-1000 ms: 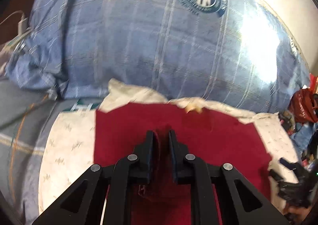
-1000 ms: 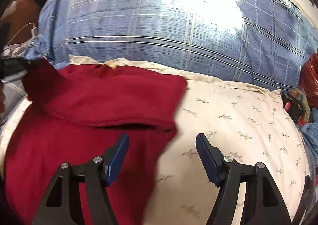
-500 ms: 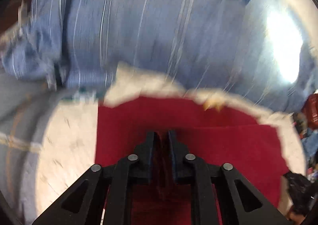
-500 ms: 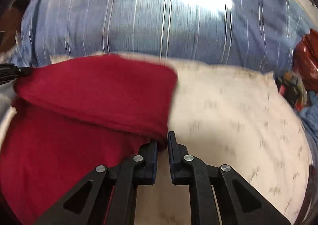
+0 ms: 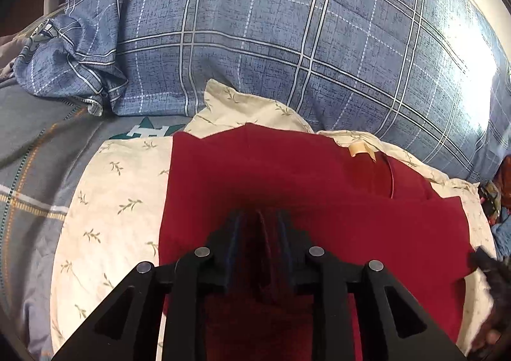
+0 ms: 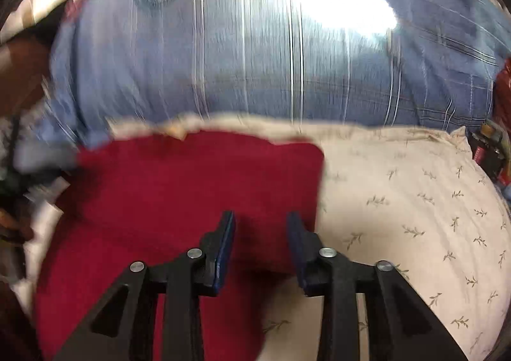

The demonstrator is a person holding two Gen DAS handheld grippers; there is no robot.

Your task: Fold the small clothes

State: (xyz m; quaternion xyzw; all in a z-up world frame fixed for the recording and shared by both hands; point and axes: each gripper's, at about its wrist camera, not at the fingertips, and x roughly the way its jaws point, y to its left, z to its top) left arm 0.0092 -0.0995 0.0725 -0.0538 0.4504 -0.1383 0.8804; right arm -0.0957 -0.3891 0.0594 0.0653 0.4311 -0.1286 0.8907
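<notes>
Two tools at work on one garment: a dark red knit piece of clothing (image 5: pixel 287 188) lying on a cream pillow printed with small leaf sprigs (image 5: pixel 111 201), itself on a bed, just in front of a big blue plaid-checked pillow (image 5: pixel 287 35). The garment looks folded over once, its far layer lying across the near one, with a small tan label (image 5: pixel 359 148) showing at the far edge. Left tool (image 5: pixel 260 227) sits low on the cloth; its jaws have just been opening, narrow now, with a raised ridge of red fabric between the pads, and whether they press on it I cannot tell. Right tool (image 6: pixel 262 227), in a blurred view, stands over the right-hand part of the garment near its side edge; its jaws have just been opening too, a moderate gap, cloth lying under them and nothing pinched. Judgement: this is the release after laying a fold. To do it well, let both tools open fully before lifting, and lift straight up so the pads do not drag the top layer askew. Check that the folded edges line up along the right side; if the ridge at the left tool remains, smooth it flat. The soft pillow gives underfoot, so light pressure only.
</notes>
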